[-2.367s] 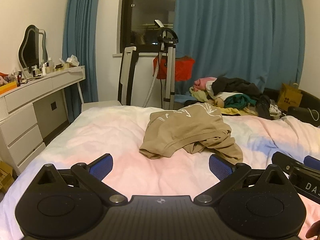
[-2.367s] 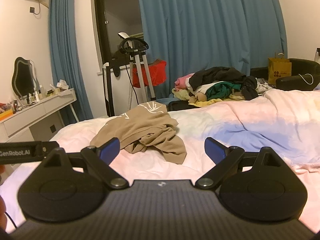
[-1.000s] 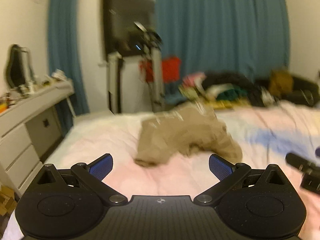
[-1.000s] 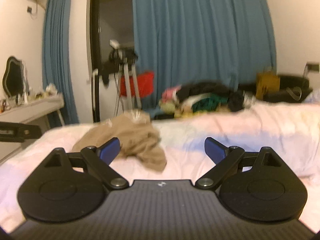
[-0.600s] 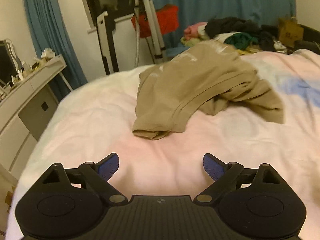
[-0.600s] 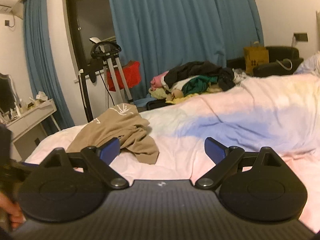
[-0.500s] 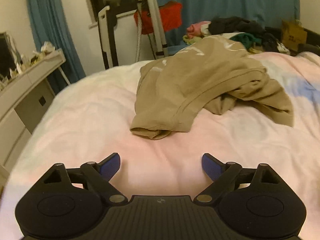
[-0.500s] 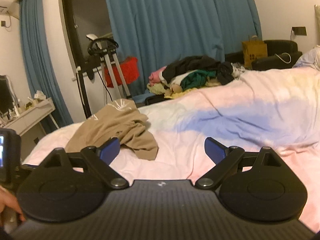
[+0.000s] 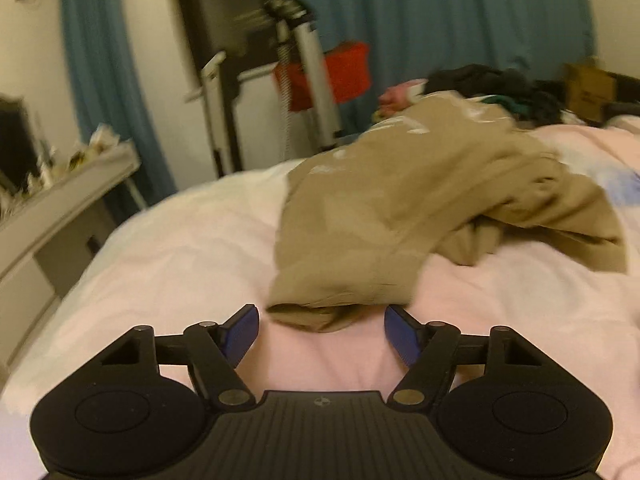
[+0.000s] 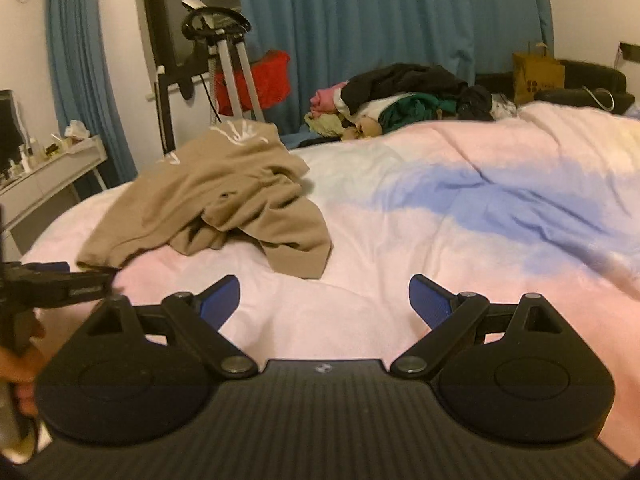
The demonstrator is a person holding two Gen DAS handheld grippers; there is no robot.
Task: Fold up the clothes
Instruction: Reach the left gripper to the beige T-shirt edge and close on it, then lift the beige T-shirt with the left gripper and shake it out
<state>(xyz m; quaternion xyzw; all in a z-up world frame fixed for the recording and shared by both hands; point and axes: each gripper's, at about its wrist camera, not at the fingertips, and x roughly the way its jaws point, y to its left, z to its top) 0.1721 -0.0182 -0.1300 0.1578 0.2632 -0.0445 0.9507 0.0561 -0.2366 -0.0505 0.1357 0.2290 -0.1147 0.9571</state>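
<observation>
While my left gripper (image 9: 320,330), fingers apart, reaches the near hem of the crumpled tan shirt (image 9: 420,216) on the bed (image 10: 440,240), my right gripper (image 10: 324,302) hovers apart, holding nothing.

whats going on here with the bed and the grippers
A person with a gripper in each hand is starting to fold clothes. A crumpled tan shirt lies on the bed. The left gripper is open, with its fingers at either side of the shirt's near edge, not yet closed on it. The right gripper is open over bare bedding, apart from the shirt. Nothing is folded yet.
</observation>
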